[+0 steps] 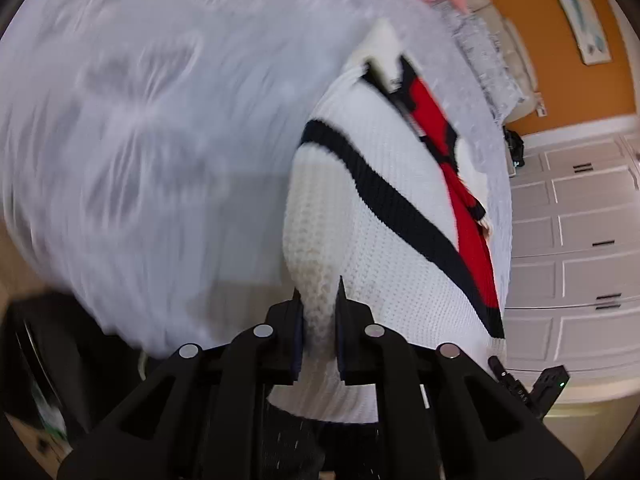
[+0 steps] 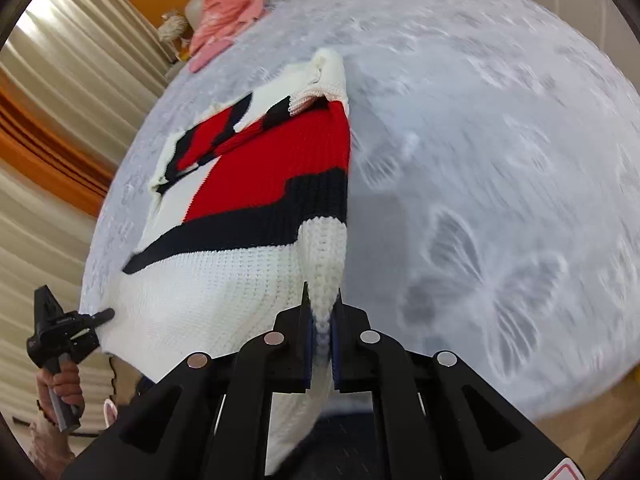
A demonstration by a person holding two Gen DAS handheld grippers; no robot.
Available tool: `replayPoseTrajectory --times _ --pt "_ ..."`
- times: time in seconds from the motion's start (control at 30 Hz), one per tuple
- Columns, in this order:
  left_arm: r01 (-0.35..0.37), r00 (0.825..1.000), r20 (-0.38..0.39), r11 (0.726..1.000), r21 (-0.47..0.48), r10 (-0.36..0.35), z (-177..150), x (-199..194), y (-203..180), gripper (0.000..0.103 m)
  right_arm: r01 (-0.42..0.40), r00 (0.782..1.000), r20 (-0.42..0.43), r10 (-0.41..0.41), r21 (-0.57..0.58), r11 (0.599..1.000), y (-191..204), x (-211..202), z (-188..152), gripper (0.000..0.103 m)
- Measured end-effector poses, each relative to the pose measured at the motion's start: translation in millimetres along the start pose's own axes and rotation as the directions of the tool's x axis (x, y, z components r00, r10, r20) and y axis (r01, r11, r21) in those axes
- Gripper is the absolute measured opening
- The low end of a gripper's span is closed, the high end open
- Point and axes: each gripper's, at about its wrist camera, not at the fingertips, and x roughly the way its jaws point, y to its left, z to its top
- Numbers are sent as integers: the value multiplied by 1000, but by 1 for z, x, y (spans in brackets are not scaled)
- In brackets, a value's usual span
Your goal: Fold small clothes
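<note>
Left gripper (image 1: 319, 304): my fingers pinched tight on the sweater (image 1: 384, 208) hem corner. Right gripper (image 2: 321, 312): clamped likewise on the other corner. Sweater: near edge lifted, rest lying on bed (image 2: 500, 160), held taut, I judge, for folding over.

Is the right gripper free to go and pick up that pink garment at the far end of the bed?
Probably not yet: the right gripper is shut on the sweater, and the pink garment lies far beyond it. It would have to let go first.
</note>
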Motion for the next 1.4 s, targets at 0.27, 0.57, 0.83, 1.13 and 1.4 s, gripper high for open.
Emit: replayPoseTrajectory --times 0.27,0.57,0.83,1.13,1.4 --pt "-79 996 -28 997 -22 79 -33 6 18 19 169 982 -82 -172 -43 985 -9 30 -22 14" --pt "-303 914 356 909 287 193 49 -26 -96 58 132 987 107 -120 -114 985 49 80 151 35" --pt "-340 903 385 867 364 192 84 37 -136 68 111 994 15 -111 -11 994 39 178 223 9" --pt "-325 911 361 886 329 200 110 72 -123 68 147 989 15 -147 -71 986 28 186 218 12" --pt "-228 927 355 934 275 121 147 74 -131 69 111 981 164 -103 -44 993 27 144 215 29"
